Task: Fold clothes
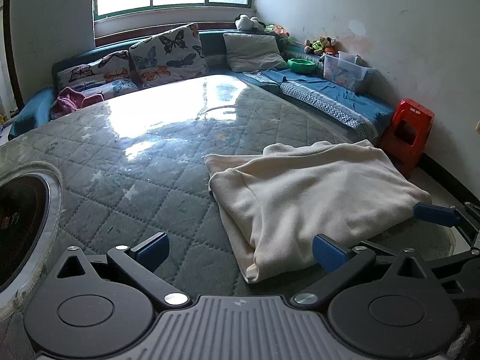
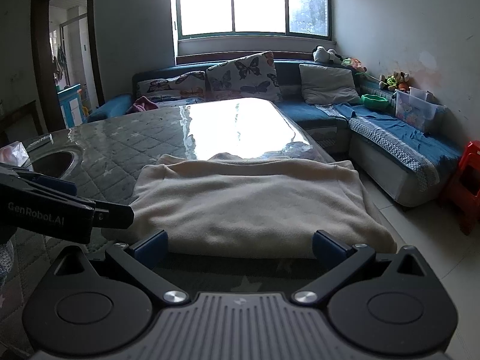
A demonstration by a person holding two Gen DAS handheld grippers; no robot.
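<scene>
Left gripper (image 1: 238, 250): jaws spread wide, nothing between them; it hovers low over the table with its right finger just beside the near-left corner of the garment.
Table (image 1: 144, 180): quilted grey-green cover under a glossy sheet that mirrors the window; probably slick, so cloth may slide on it rather than stay put.
Cream garment (image 1: 312, 198): lies on the right part of the table near the near edge, already folded into a thick rectangular stack of several layers.
Feel of the cloth: looks fleecy, soft and limp, light for its bulk; it should sag and bunch when lifted, with no stiffness to hold a crease.
Where to grip: the near folded edge (image 2: 240, 247), pinching all layers together at the two near corners so the stack does not fan open.
Right gripper (image 2: 238, 244): jaws wide apart, holding nothing, straddling the middle of that near edge.
</scene>
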